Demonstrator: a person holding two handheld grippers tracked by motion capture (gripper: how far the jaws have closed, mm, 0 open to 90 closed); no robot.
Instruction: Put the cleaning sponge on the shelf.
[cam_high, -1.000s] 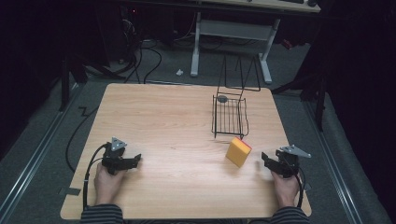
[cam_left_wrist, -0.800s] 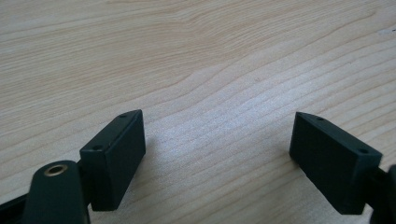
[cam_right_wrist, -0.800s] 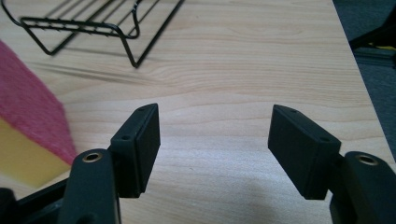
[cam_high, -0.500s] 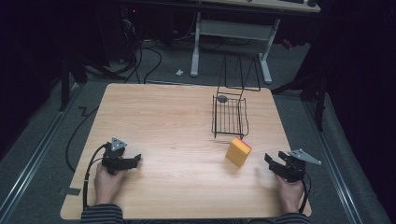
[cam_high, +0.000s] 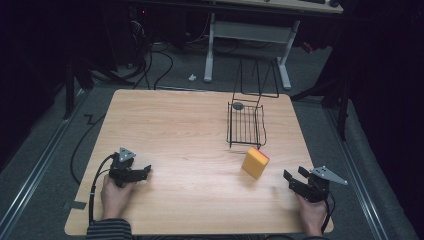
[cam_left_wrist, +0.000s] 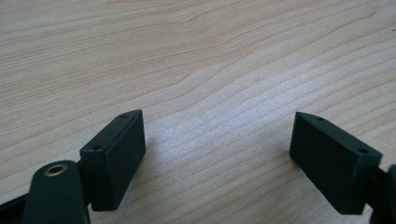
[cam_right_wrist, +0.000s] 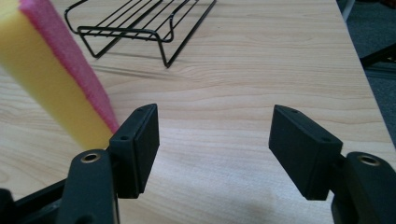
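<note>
Early stage, by the look of it — sponge (cam_high: 255, 162) untouched, standing on edge lower right of centre on the table (cam_high: 180, 130), just below the wire rack (cam_high: 246, 125), nothing gripped yet. Right gripper (cam_high: 295, 179) at lower right near the sponge, jaws wide apart and empty, sponge (cam_right_wrist: 56, 74) just off its left jaw in the right gripper view; left gripper (cam_high: 142, 172) at lower left, well apart, jaws spread wide over bare wood (cam_left_wrist: 196, 70). Rack empty on the grid apart from a small dark round thing (cam_high: 238, 105) at its far upper-left corner, too small to identify — grasp and any placing left to do.
</note>
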